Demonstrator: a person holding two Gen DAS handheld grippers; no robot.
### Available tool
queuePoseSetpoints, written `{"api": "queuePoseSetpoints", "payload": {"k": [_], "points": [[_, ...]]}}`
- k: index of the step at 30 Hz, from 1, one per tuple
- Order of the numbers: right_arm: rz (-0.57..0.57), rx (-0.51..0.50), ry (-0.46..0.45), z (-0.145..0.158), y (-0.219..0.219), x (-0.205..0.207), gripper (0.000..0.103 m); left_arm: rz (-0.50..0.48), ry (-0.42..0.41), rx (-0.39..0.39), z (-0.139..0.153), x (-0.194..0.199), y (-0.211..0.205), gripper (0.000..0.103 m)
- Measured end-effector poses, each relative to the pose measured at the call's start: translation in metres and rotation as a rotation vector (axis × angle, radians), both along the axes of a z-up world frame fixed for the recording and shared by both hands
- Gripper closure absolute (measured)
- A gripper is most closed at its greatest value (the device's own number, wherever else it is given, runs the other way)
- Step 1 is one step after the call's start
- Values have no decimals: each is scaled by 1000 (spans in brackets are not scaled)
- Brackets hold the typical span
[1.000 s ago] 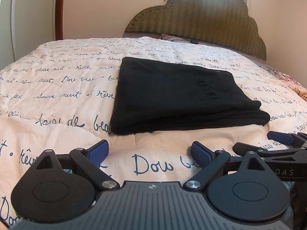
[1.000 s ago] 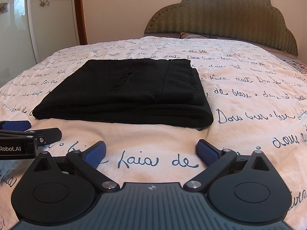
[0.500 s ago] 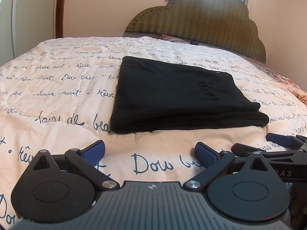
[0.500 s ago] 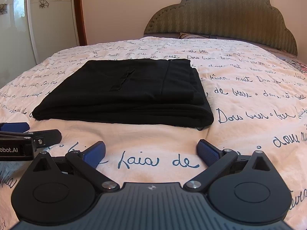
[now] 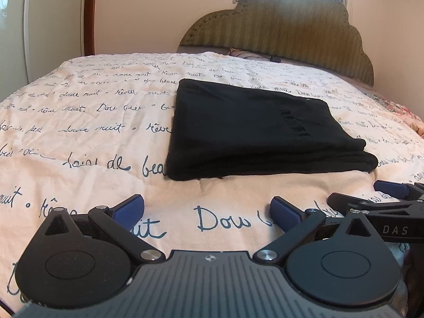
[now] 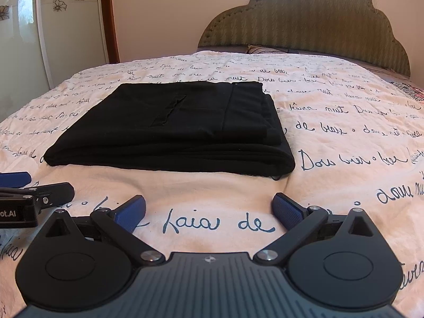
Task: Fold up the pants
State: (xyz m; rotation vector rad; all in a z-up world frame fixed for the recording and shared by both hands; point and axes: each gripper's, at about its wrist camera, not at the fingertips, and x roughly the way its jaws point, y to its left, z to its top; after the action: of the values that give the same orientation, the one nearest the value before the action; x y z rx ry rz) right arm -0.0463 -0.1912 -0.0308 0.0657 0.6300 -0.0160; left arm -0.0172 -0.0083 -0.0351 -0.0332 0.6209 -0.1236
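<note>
The black pants are lying folded in a flat stack in the middle of the bed, while the left tongs and right tongs are hovering released and empty just in front of its near edge, side by side. Any further reach is risking a blue pad catching that layered edge, or the loose thread at its right corner, and dragging the stack open. Bare bedspread is lying open all round, with the headboard well apart
</note>
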Motion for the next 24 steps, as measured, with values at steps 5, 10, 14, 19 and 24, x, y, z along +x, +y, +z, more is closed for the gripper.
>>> {"api": "queuePoseSetpoints", "payload": {"k": [5,10,14,19,24], "points": [[-1,-2,3,0,0,1,0,-9,19,22,2,10,-1,0],[0,0,2,0,0,1,0,-11,13,16,-1,11,2,0],[-2,1,-1,0,1,1,0,-18,11,13,-2,10,2,0],[-3,4,-3,0,1,0,0,-24,14,4,-1,11,4,0],[-3,4,-3,0,1,0,0,-22,15,20,-2,11,1,0]]}}
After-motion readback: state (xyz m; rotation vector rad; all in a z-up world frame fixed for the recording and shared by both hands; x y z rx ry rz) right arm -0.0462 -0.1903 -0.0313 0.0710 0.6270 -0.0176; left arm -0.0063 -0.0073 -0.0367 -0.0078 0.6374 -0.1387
